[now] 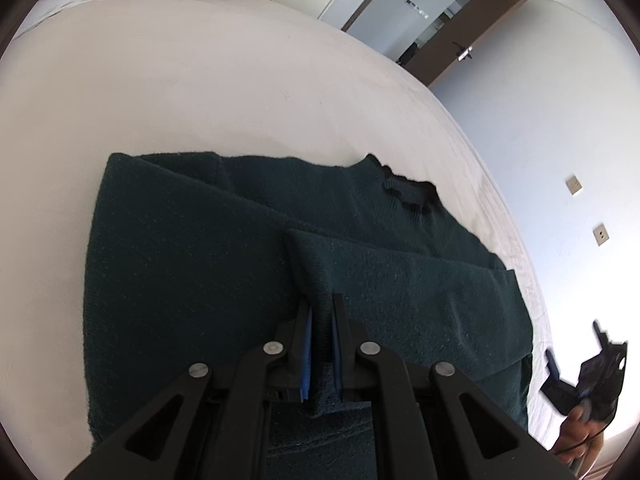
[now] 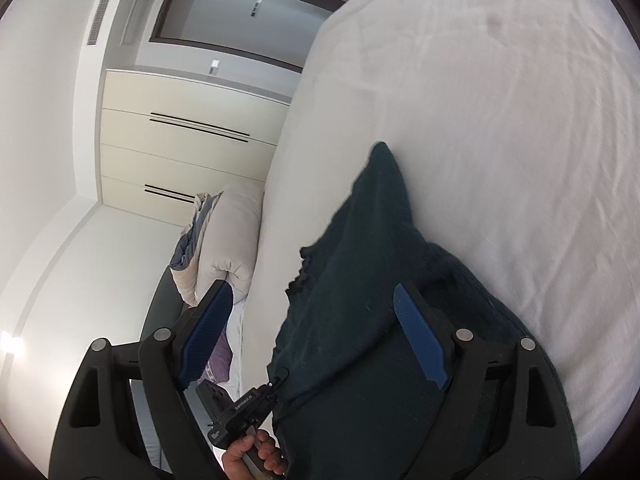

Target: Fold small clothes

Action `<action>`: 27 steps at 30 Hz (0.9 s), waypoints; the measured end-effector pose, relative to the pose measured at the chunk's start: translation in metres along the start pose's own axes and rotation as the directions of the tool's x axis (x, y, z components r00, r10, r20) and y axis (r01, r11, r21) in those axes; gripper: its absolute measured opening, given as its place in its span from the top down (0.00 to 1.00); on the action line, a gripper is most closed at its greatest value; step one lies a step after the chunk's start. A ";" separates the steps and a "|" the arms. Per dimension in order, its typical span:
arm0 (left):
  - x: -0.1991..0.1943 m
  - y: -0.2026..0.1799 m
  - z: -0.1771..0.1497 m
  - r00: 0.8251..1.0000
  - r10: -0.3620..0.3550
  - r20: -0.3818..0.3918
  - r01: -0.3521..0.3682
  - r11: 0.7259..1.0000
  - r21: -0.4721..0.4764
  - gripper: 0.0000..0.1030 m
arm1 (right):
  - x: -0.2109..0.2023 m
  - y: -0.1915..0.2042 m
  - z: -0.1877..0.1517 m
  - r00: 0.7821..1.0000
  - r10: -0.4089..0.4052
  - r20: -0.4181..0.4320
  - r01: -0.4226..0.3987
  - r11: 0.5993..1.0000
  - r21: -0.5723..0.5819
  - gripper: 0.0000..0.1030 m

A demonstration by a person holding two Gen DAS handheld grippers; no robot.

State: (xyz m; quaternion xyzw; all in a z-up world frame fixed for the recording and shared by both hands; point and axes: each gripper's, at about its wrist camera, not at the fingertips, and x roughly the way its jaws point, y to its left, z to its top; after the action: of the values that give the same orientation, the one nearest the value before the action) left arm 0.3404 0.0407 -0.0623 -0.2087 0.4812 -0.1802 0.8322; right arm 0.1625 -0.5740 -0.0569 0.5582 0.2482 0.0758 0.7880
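Note:
A dark green knit sweater [image 1: 192, 264] lies partly folded on the white bed [image 1: 200, 92]. My left gripper [image 1: 321, 312] is shut on a raised fold of the sweater, a sleeve end, over the garment's middle. The sweater's neckline [image 1: 408, 190] lies toward the bed's right edge. My right gripper [image 2: 312, 308] is open and empty, its blue pads [image 2: 420, 336] spread wide above the sweater [image 2: 352, 320] near the bed's edge. It also shows in the left wrist view [image 1: 580, 364], off the bed's right side. The left gripper shows low in the right wrist view [image 2: 276, 384].
A beige pillow and folded bedding [image 2: 224, 244] lie at the head of the bed [image 2: 500, 140]. Cream wardrobes [image 2: 180, 152] and a doorway [image 1: 416, 12] stand beyond. A wall with sockets [image 1: 576, 186] runs beside the bed.

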 end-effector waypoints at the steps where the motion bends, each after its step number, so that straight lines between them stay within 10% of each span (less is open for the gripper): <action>1: 0.003 0.001 0.000 1.000 0.008 -0.009 -0.008 1.000 -0.001 0.89 | 0.004 0.005 0.002 1.000 0.003 -0.005 -0.003 1.000 -0.011 0.20; 9: 0.004 0.005 -0.003 0.999 -0.033 0.004 0.033 0.999 -0.013 0.79 | 0.063 -0.032 0.022 0.994 -0.044 -0.104 0.046 0.999 0.017 0.20; 20: -0.044 -0.014 -0.014 0.987 0.016 0.158 -0.019 1.000 0.020 0.22 | 0.041 -0.005 0.019 0.996 0.014 -0.083 -0.019 0.998 -0.065 0.20; 27: -0.041 -0.018 -0.051 0.996 0.058 0.060 -0.064 0.994 0.089 0.20 | 0.047 -0.017 -0.006 0.983 -0.068 -0.173 0.042 0.988 -0.151 0.18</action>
State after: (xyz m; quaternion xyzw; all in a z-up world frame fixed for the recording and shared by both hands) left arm 0.2750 0.0368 -0.0462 -0.1608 0.4546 -0.1703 0.8593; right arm 0.1973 -0.5567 -0.0887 0.4827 0.3266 0.1216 0.8034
